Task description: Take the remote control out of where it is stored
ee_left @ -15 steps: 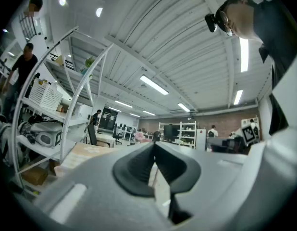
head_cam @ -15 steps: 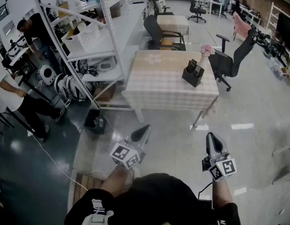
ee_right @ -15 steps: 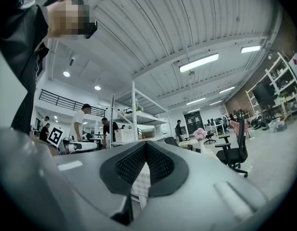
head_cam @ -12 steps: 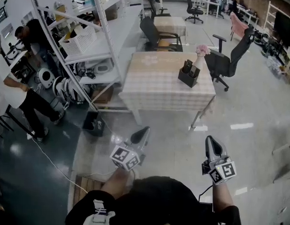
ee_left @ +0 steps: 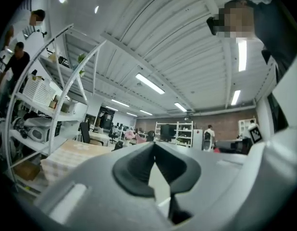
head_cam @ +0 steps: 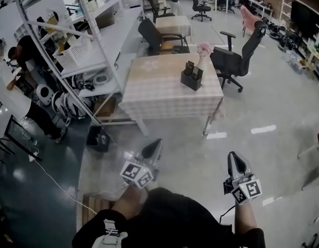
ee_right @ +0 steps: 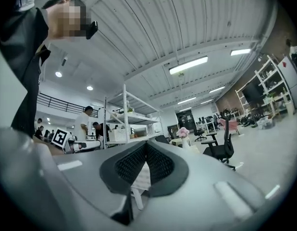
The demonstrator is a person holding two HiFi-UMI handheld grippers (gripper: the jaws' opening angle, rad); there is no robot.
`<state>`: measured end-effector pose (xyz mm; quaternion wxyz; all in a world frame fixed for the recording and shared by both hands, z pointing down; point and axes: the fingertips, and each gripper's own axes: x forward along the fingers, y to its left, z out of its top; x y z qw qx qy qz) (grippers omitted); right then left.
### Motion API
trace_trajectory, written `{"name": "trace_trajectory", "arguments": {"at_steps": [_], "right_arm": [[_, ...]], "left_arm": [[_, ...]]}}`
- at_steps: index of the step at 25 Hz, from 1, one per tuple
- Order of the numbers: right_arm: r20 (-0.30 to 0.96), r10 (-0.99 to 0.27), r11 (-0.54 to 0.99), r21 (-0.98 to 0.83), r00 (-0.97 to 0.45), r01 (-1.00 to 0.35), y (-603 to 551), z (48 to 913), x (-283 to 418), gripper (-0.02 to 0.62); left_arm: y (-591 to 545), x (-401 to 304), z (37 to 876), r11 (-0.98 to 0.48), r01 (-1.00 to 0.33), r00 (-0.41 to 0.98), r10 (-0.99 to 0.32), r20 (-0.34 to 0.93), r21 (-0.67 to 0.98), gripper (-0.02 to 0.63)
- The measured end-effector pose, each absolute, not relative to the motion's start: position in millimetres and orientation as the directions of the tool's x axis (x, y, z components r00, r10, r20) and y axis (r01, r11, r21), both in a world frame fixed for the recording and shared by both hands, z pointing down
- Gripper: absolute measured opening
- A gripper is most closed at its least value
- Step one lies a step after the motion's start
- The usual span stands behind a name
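Two dark remote controls stand upright in a black holder on the far right part of a table with a checked cloth. A pink flower stands just behind the holder. My left gripper and right gripper hover low over the floor, well short of the table, both pointing toward it. In the left gripper view the left gripper is shut with nothing between its pads. The right gripper is likewise shut and empty, and the flower shows far ahead.
A white shelving rack with a basket and gear stands left of the table. Black office chairs flank the table's far and right sides. People stand at far left. A black box and a cable lie on the floor.
The head view has swung: the table and holder now sit further left in the picture. Both grippers keep their places and stay shut.
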<state>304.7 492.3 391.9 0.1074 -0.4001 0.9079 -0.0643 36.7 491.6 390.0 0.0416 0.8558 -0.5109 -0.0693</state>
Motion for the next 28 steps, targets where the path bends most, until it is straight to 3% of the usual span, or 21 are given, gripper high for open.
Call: {"name": "trace_trajectory", "arguments": {"at_steps": [7, 28], "right_arm": [[-0.128, -0.76, 0.647, -0.238, -0.637, -0.724, 474, 400, 294, 0.004], [-0.1, -0.768, 0.635, -0.24, -0.632, -0.734, 303, 397, 161, 0.005]], "left_arm": [[483, 28, 388, -0.499, -0.859, 0.493, -0.867, -0.077, 0.117, 0.002], [310, -90, 393, -0.539, -0.835, 0.535, -0.842, -0.068, 0.112, 0.002]]}}
